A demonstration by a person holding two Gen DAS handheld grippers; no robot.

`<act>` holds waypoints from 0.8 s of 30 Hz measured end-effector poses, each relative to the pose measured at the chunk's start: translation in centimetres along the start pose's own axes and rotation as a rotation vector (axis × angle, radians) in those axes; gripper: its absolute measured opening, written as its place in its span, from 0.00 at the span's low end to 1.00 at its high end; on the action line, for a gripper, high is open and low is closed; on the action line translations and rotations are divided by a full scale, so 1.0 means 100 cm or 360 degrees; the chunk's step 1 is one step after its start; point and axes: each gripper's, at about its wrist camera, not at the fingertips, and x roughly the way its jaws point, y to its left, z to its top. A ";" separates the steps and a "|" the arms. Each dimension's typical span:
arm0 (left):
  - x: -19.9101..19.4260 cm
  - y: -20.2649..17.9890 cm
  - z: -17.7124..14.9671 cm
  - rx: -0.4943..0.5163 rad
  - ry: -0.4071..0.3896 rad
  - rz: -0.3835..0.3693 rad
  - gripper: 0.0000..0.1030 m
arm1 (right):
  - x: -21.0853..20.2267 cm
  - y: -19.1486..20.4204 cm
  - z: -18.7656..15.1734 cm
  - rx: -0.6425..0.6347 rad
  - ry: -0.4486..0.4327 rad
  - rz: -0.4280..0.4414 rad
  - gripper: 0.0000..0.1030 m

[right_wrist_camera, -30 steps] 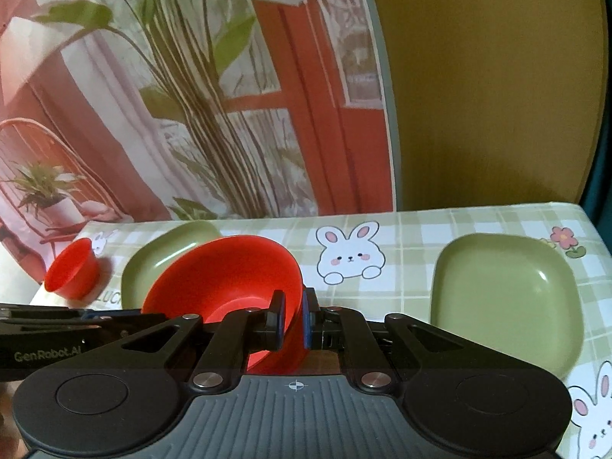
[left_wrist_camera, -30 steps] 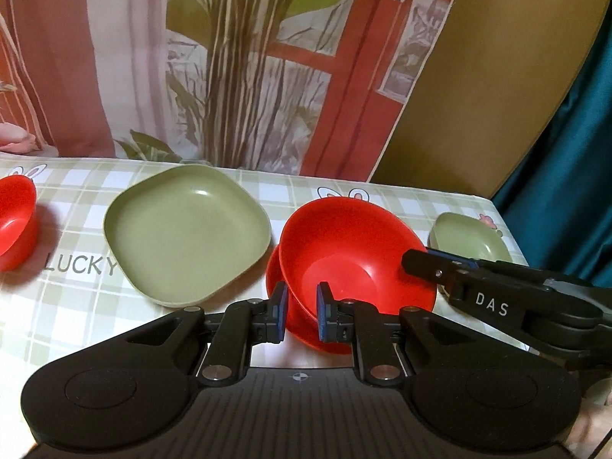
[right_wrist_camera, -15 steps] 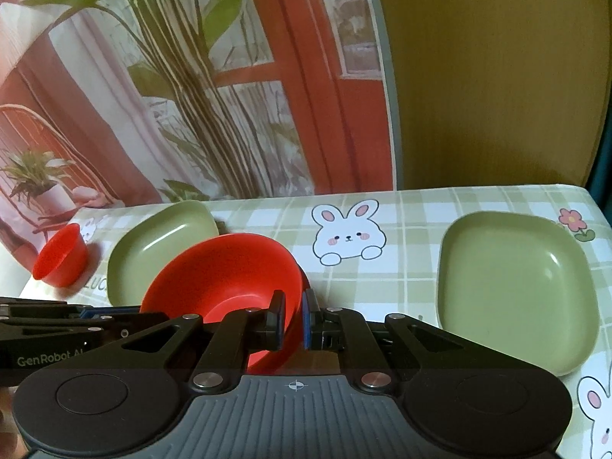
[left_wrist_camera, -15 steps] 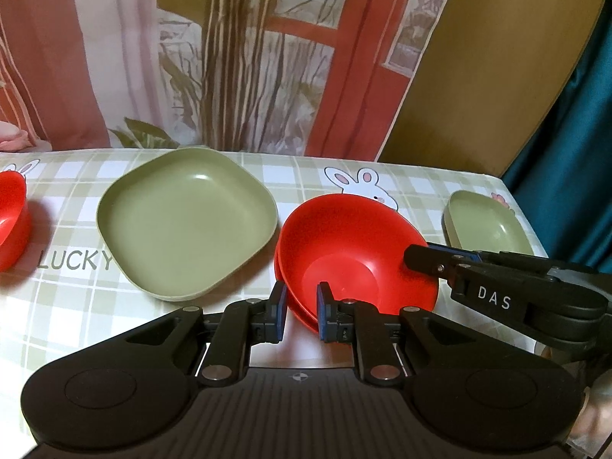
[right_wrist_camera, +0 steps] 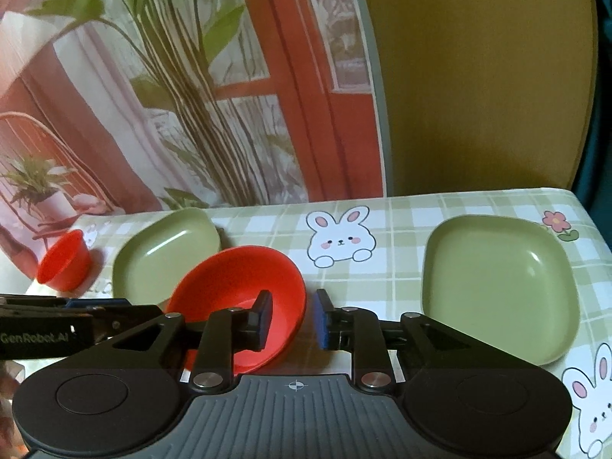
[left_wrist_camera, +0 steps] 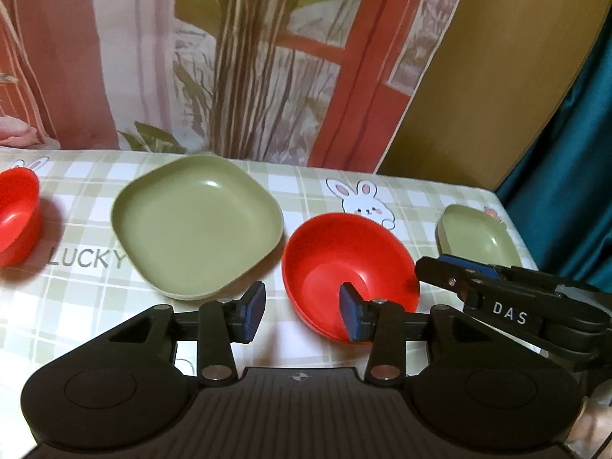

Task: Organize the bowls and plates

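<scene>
Two stacked wide red bowls [left_wrist_camera: 350, 264] sit on the checked tablecloth; they also show in the right wrist view [right_wrist_camera: 241, 298]. My left gripper [left_wrist_camera: 302, 311] is open, its fingers astride the stack's near left rim. My right gripper [right_wrist_camera: 292, 313] is open at the stack's right rim, empty. A large green square plate [left_wrist_camera: 197, 225] lies left of the bowls and shows in the right wrist view [right_wrist_camera: 164, 256]. A second green plate [right_wrist_camera: 497, 290] lies to the right, also seen in the left wrist view [left_wrist_camera: 476, 235]. A small deep red bowl [left_wrist_camera: 17, 218] stands at the far left and shows in the right wrist view [right_wrist_camera: 65, 260].
The table's right edge [right_wrist_camera: 596, 229] runs by a teal curtain [left_wrist_camera: 566, 145]. A printed backdrop [left_wrist_camera: 229, 57] and a brown board [right_wrist_camera: 478, 76] stand behind the table. The right gripper's body [left_wrist_camera: 512, 306] lies close beside the bowls in the left wrist view.
Both grippers have opened and let go of the red bowl, which now rests nested in the other red bowl on the table. Both cameras have pulled back slightly.
</scene>
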 end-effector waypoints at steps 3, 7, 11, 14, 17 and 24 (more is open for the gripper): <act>-0.016 0.009 -0.001 -0.0030 -0.0036 -0.0002 0.47 | -0.009 0.005 0.000 0.0013 -0.0012 0.0051 0.29; -0.043 0.028 -0.001 -0.0068 -0.0101 0.0016 0.48 | -0.019 0.019 0.000 -0.0005 -0.0015 0.0110 0.51; -0.072 0.053 -0.006 -0.0097 -0.0164 0.0054 0.51 | -0.031 0.035 0.001 -0.0007 -0.0072 0.0121 0.62; -0.089 0.074 -0.014 -0.0130 -0.0168 0.0098 0.52 | -0.035 0.045 0.000 0.0025 -0.0088 0.0157 0.67; -0.107 0.094 -0.022 -0.0089 -0.0172 0.0124 0.52 | -0.035 0.060 -0.001 -0.0017 -0.0057 0.0173 0.67; -0.157 0.152 -0.034 -0.0136 -0.0258 0.0255 0.55 | -0.036 0.094 -0.002 -0.0098 -0.0011 0.0218 0.67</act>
